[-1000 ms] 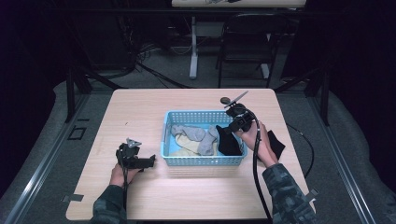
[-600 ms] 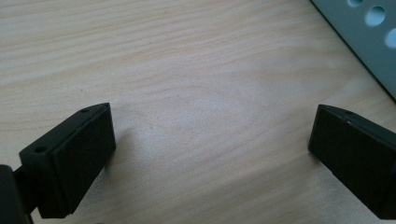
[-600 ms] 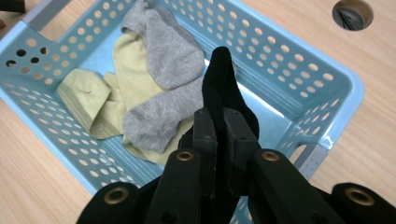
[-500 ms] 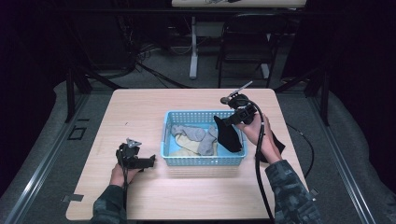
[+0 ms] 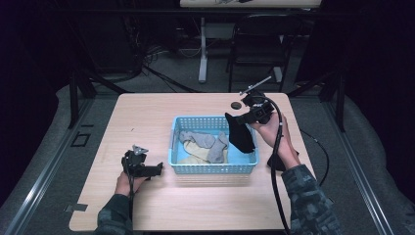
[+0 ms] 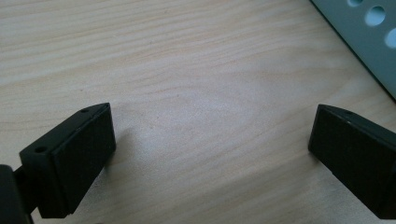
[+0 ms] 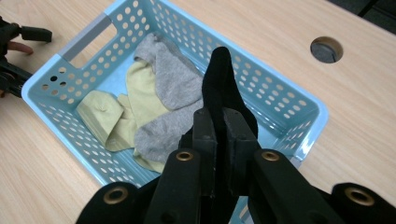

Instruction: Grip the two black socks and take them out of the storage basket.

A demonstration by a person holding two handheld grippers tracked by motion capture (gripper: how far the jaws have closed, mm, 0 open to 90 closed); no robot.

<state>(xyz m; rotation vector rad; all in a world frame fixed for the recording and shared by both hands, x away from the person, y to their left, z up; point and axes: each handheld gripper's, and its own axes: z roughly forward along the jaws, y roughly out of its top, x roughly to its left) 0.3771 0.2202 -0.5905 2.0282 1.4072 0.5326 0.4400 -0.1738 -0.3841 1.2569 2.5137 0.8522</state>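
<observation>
Left of the blue perforated basket (image 5: 214, 169), the left gripper (image 5: 157, 169) rests on the wooden table (image 5: 147, 112), its jaws spread wide with only bare tabletop between them and nothing held. Inside the basket lie a grey sock (image 5: 208, 143) and a pale yellow sock (image 5: 195, 152), overlapping each other. Above the basket's right end, the right gripper (image 5: 243, 119) has its jaws clamped on a black sock (image 5: 241, 133), which hangs down toward the basket's right wall. Right of the basket, another black sock (image 5: 277, 163) lies on the table beside the person's right forearm.
</observation>
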